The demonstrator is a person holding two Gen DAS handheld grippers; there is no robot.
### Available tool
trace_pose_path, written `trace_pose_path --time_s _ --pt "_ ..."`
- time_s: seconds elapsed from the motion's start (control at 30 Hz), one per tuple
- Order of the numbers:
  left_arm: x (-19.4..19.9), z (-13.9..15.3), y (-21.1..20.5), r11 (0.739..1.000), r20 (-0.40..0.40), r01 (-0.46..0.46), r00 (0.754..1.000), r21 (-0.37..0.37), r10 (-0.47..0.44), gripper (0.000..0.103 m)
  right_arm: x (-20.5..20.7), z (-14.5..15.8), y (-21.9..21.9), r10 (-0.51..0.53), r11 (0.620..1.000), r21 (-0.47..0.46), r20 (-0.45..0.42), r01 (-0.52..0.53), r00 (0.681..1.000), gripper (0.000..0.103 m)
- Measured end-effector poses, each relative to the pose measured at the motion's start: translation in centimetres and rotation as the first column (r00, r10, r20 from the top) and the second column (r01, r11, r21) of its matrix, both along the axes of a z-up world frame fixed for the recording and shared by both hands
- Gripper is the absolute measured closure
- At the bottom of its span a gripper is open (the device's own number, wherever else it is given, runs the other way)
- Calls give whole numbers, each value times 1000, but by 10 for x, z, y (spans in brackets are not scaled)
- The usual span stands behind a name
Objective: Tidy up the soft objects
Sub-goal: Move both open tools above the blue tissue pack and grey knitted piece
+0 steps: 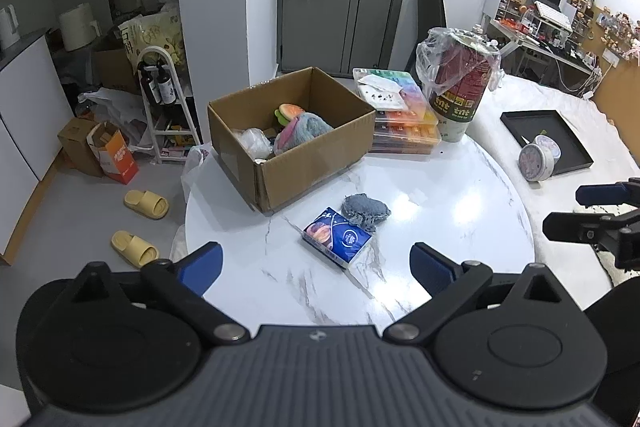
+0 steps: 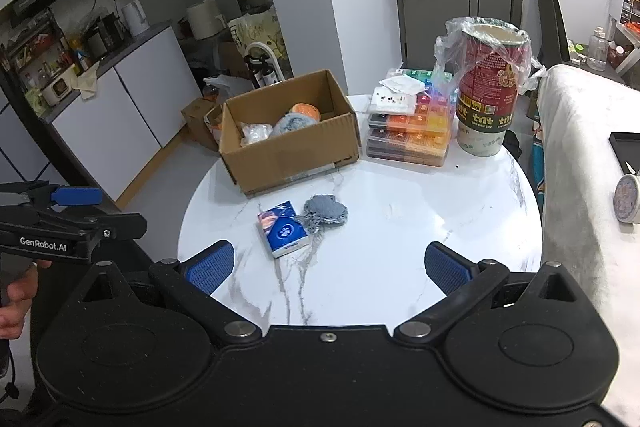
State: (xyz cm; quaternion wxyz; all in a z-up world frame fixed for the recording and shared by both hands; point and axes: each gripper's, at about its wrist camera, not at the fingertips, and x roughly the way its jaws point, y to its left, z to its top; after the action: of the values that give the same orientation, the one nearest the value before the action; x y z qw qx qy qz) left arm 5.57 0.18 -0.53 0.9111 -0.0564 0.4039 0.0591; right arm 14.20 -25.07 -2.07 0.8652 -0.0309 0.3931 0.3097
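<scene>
An open cardboard box stands at the far left of the round white marble table. It holds several soft items, among them a blue-pink fluffy one. In front of it lie a blue tissue pack and a grey knitted piece, touching. My left gripper is open and empty, short of the pack. My right gripper is open and empty, near the table's front edge.
Stacked clear bead boxes and a tall bag-lined red canister stand behind. A black tray and a round tin lie on the cloth-covered surface at right. Slippers lie on the floor.
</scene>
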Motion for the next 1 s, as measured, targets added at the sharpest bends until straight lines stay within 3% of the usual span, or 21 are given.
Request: trace_pose_path --time_s 0.3,1.0 --pt "18 -14 -1 1000 -13 -17 1000 -12 17 5 30 -13 3 34 999 9 -25 -33 999 5" --pt "77 -77 11 992 -142 -121 983 -40 115 25 104 -70 38 156 988 15 -109 -155 982 22"
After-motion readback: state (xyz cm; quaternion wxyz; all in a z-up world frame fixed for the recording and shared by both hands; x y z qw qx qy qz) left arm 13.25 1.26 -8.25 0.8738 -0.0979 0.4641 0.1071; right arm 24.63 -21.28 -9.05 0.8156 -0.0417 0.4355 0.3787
